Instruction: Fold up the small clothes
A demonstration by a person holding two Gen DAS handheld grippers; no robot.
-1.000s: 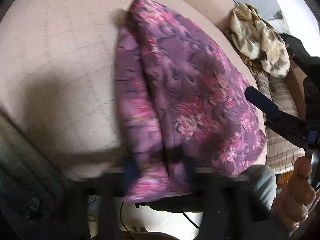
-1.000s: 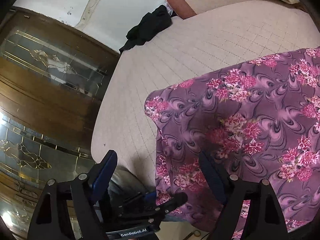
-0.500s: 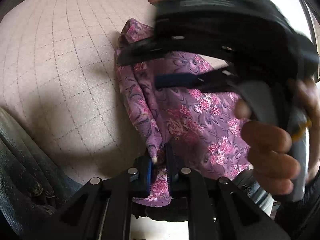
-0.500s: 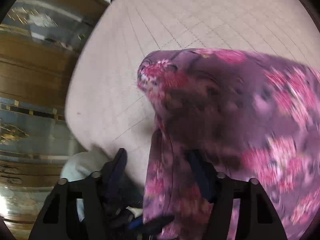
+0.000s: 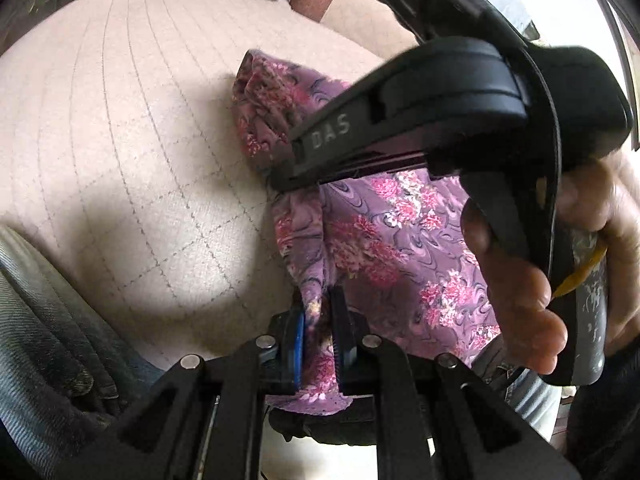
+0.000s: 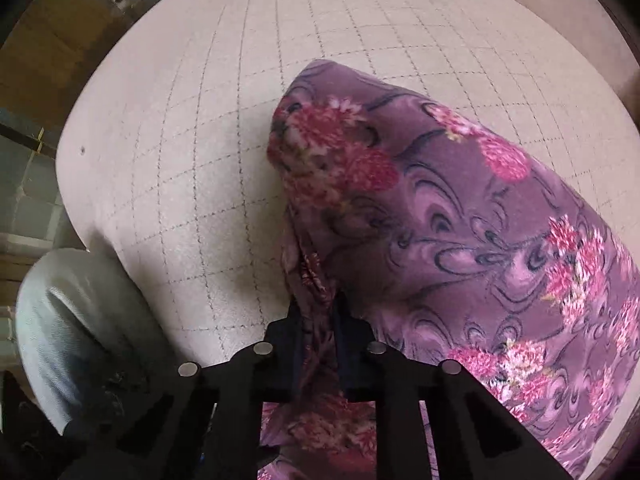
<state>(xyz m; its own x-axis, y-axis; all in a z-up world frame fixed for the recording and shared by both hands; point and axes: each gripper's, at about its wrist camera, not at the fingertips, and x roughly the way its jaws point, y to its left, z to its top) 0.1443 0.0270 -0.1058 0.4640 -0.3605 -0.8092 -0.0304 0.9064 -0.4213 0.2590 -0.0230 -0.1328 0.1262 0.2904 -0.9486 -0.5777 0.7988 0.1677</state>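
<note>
Mid-fold. Left gripper [image 5: 318,336] and right gripper [image 6: 316,336], both bottom centre of frame, each pinch the cloth's [image 6: 460,240] left edge. Cloth covers centre-right cushion [image 6: 200,140]. Next, likely: carry edge across together.

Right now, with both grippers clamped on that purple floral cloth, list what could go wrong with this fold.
1. The left gripper and the right gripper each pinch only a narrow bunched edge of the purple floral cloth; a tug might slip it free.
2. The right-hand tool crosses just above the cloth in the left wrist view, so the grippers could collide.
3. The cloth bunches near its far end on the quilted surface, so the fold may land crooked.
</note>
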